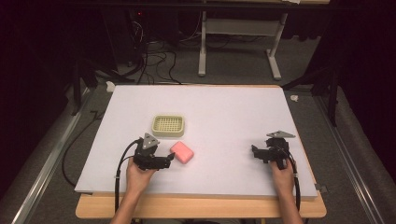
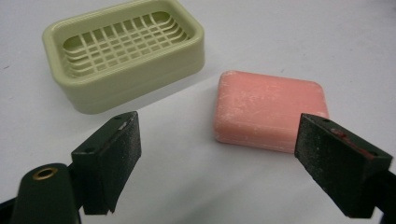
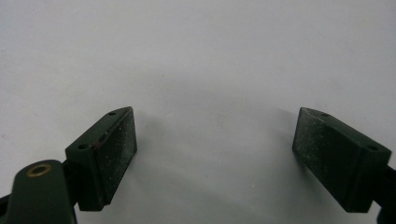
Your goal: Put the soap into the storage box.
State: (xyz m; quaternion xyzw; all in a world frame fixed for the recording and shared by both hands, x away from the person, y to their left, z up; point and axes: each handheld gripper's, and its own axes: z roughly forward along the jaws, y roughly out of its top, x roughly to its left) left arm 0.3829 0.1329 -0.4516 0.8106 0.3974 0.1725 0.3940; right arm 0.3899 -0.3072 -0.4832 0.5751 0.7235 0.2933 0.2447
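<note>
Left gripper (image 1: 172, 159) level, aimed at 3 o'clock, jaws spread and empty, pink soap (image 1: 182, 152) flat on table just beyond its tips, soap dish (image 1: 168, 125) at soap's 11 o'clock, right gripper (image 1: 254, 151) low at 9 o'clock, jaws spread, empty.

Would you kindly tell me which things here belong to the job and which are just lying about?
Job:
- pink rectangular soap bar
- pale green plastic soap dish
- left gripper, jaws open

Lying about:
- white table frame
- black floor cables
</note>
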